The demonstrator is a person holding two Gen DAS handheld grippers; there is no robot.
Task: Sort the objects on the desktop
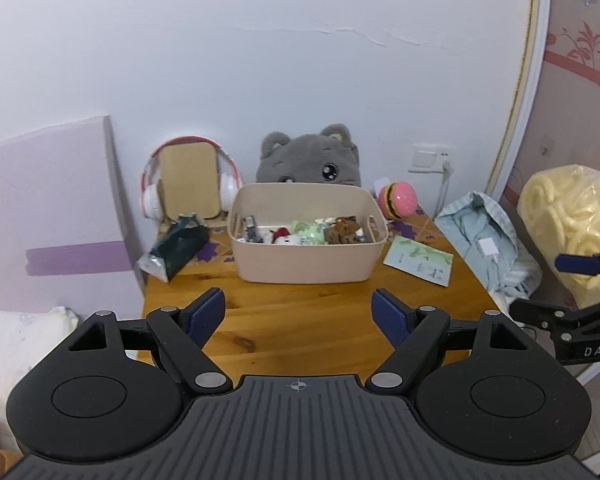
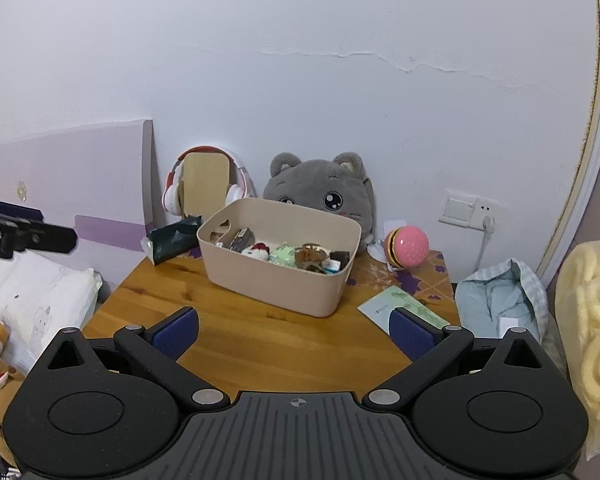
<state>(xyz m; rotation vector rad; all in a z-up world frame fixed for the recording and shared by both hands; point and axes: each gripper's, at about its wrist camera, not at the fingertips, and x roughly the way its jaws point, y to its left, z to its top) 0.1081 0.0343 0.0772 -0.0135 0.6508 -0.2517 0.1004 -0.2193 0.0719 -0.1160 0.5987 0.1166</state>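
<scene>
- While both are hovering over the wooden table (image 1: 300,320), the left claw (image 1: 299,316) and right claw (image 2: 295,332) are gaping wide, holding nothing
- Small items are lying inside the beige bin (image 1: 304,264)

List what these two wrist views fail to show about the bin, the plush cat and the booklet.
- Beige bin: the small items inside are jumbled and too small to identify in either view.
- Plush cat: lower face hidden behind the bin's back wall.
- Booklet: near corner covered by the right gripper fingertip; print too small to read.
</scene>
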